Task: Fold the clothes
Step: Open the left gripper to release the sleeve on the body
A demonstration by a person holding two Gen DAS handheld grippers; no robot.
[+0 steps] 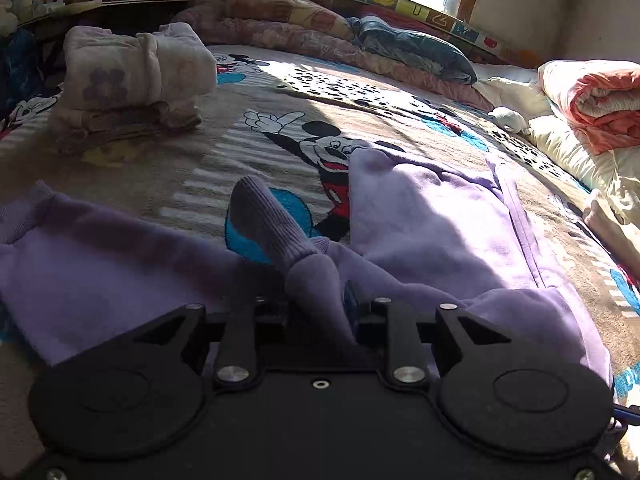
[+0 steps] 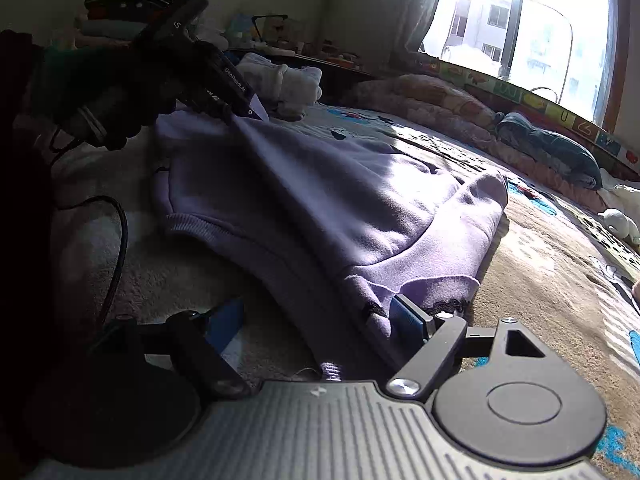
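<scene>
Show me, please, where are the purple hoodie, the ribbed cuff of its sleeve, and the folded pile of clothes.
purple hoodie (image 1: 424, 216): left wrist view, on the sunlit body fabric.
ribbed cuff (image 1: 260, 212): left wrist view, on the middle of the ribbing.
folded pile of clothes (image 1: 136, 76): left wrist view, on the top pale bundle.

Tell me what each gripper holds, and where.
Left gripper: purple sweatshirt by its sleeve. Right gripper: open around the sweatshirt's edge, not clamped.

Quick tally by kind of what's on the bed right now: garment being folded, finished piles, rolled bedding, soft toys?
Purple sweatshirt in work, left gripper shut on its sleeve: 1
Folded clothes stack: 1
Rolled orange-and-white quilt: 1
Dark blue-grey pillow: 1
Small white soft toy: 1
Total: 5
</scene>
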